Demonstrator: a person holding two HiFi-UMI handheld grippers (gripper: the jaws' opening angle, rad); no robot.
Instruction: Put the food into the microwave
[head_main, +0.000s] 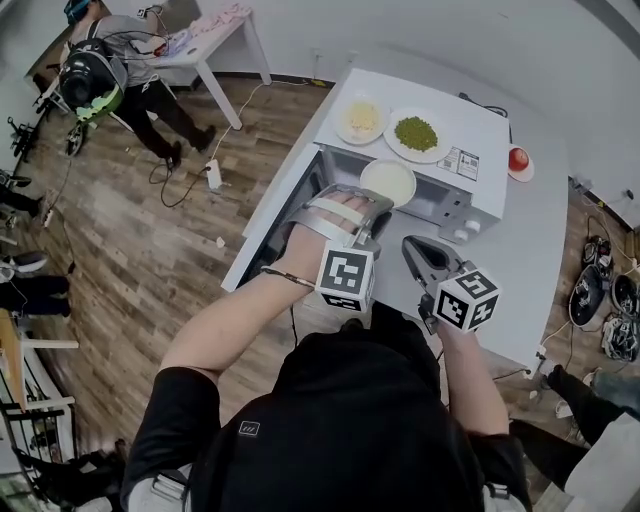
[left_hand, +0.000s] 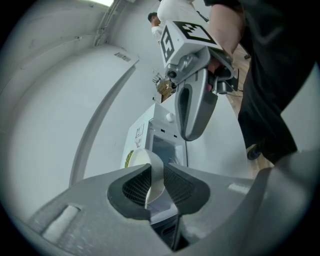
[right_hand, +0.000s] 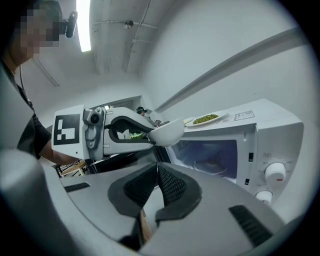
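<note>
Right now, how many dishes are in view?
3. On top of the microwave: a plate of yellow food and a plate of green food. In the left gripper: a white bowl. Others may be hidden inside.

1 microwave (head_main: 478, 135), 2 plates (head_main: 362, 120) (head_main: 417, 133), 1 bowl (head_main: 388, 182), 2 grippers (head_main: 372, 203) (head_main: 414, 250).

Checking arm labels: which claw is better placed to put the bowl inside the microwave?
Left. The left claw grips the white bowl by its rim at the open microwave mouth; the right claw is shut, empty, farther back.
</note>
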